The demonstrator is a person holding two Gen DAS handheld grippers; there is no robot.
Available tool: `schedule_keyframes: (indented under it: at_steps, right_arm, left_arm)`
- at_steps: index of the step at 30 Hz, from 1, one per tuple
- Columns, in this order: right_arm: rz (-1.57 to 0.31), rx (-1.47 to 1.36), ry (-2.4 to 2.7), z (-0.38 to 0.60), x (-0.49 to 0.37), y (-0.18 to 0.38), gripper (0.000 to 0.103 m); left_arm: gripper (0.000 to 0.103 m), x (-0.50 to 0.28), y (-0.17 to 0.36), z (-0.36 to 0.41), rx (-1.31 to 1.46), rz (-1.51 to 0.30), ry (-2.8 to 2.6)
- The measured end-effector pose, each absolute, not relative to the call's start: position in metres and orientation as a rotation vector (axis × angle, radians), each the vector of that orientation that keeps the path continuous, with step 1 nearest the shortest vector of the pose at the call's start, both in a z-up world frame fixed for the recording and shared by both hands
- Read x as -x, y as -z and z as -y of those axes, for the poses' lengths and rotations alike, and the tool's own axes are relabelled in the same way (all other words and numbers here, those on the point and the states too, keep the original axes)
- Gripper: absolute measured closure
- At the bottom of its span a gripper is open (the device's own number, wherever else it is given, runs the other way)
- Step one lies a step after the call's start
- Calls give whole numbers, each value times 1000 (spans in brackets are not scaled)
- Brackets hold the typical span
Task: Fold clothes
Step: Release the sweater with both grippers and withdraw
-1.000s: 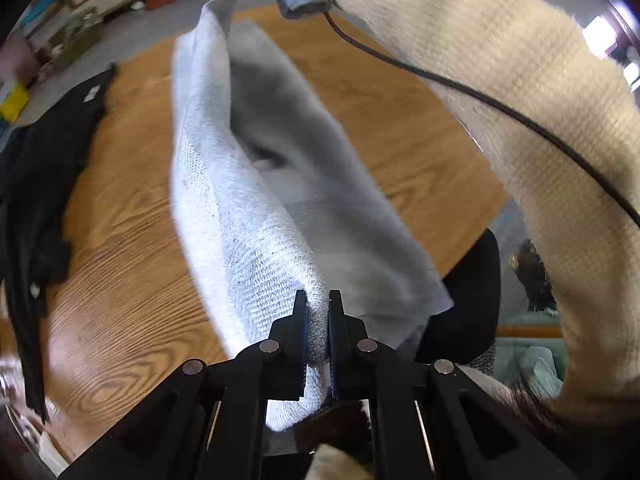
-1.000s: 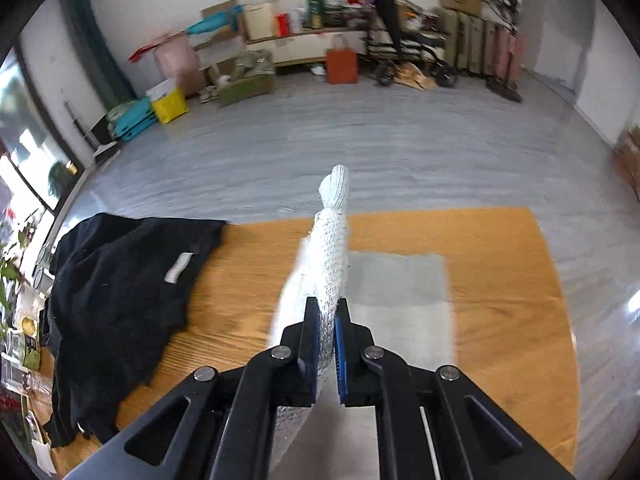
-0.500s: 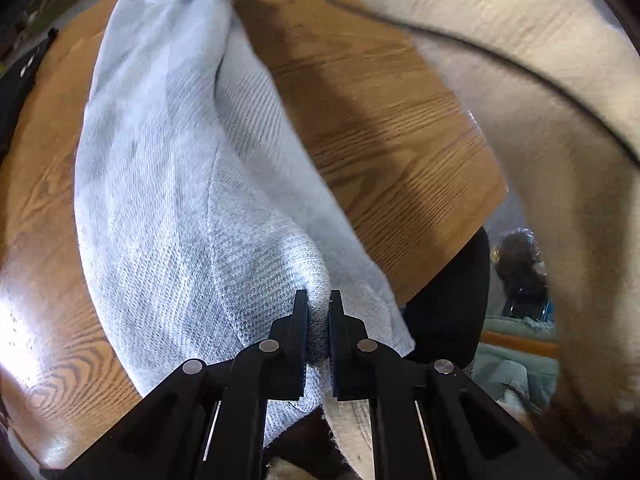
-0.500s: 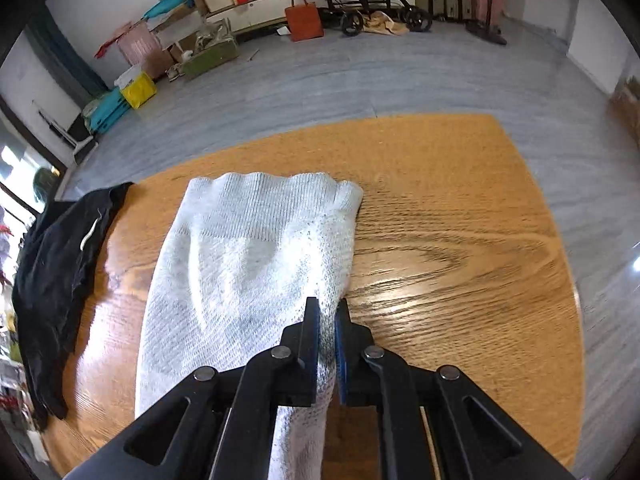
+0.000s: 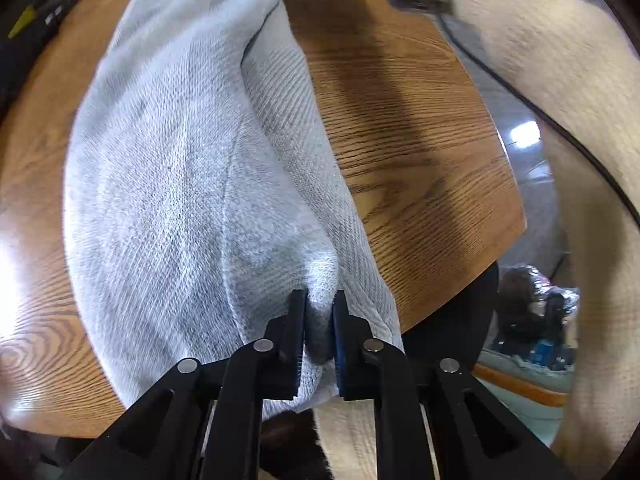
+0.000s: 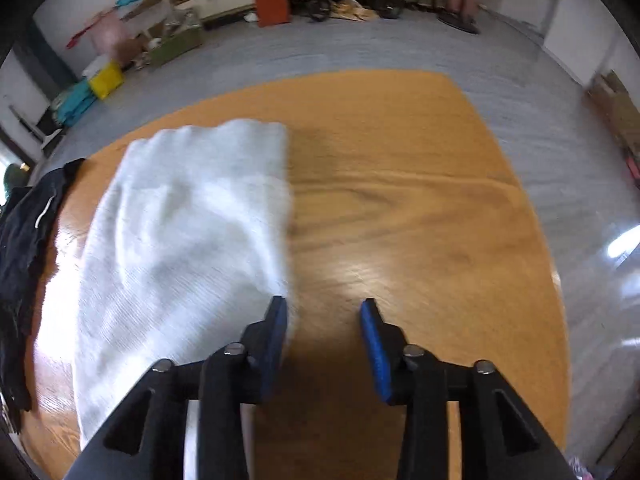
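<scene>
Since a second ago the pale grey knitted garment (image 5: pixel 180 184) went from hanging between both grippers to lying on the round oak-grain wooden table (image 6: pixel 400 208), folded lengthwise, left of centre in the right wrist view. Right gripper (image 6: pixel 324 320) jaws are opening, nothing between them now; the cloth edge sits just beside its left pad. Left gripper (image 5: pixel 318 320) is opening too, but a bunched fold at the near end is still between its pads.

Handling, my read: light, soft, floppy knit, not slippery; it sags and creases. Grab at corners or a doubled edge, pinching through all layers.

Hard to tell:
- near end drapes off the table edge, cut off
- layer count unclear
- right view motion-blurred
- black garment (image 6: pixel 24 240) at far left, mostly cropped
- cream knitted sleeve (image 5: pixel 560 80) blocks the right of the left view
</scene>
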State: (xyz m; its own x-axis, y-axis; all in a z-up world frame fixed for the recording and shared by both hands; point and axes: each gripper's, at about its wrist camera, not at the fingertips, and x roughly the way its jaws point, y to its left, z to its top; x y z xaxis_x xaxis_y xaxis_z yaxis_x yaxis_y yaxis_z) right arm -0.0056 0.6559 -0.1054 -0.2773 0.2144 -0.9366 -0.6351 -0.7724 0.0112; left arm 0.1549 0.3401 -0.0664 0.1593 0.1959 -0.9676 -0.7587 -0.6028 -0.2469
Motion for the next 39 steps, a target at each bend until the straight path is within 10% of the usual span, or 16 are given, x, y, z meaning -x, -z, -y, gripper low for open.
schedule_keyframes:
  at_steps: [12, 39]
  right_arm:
    - [-459, 1320, -2324, -606, -89, 1, 48]
    - [-612, 1339, -2527, -419, -243, 108, 38]
  left_arm:
    - [52, -215, -25, -286, 1355, -564, -1740]
    - [41, -183, -34, -135, 1007, -28, -2042]
